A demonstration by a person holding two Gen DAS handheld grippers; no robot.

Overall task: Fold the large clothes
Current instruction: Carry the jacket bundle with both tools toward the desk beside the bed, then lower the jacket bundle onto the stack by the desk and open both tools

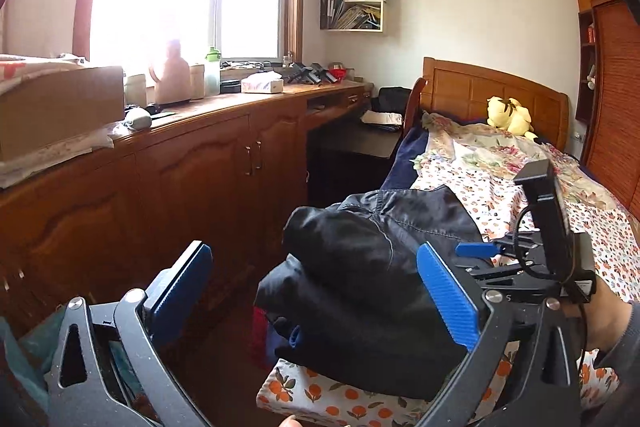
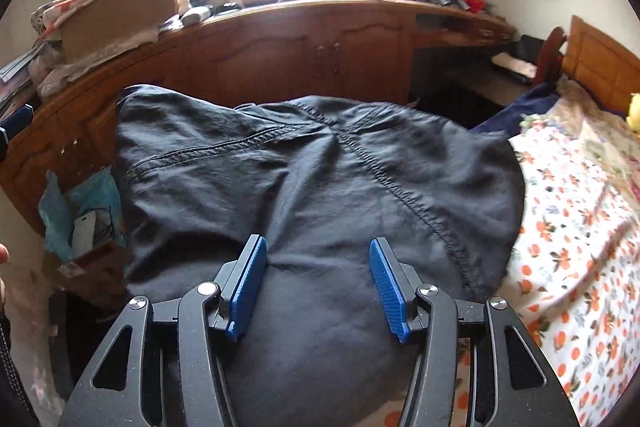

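Black garment (image 2: 304, 195) seen bunched on orange-print bedsheet (image 2: 568, 259), at bed's foot end, beside wooden cabinets (image 1: 168, 167). Left gripper (image 1: 316, 291) held with fingers spread wide; nothing pinched, garment just beyond right pad. Right gripper (image 2: 318, 287) held half spread over garment; pinch cannot be told.

Home bedroom, wooden bed (image 1: 496, 87), floral bedsheet (image 2: 568, 227), window-side cabinets (image 1: 192, 155)

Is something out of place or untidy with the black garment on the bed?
Yes. The black garment lies in a bunched, lumpy pile at the corner of the bed, part hanging over the edge, not folded flat.
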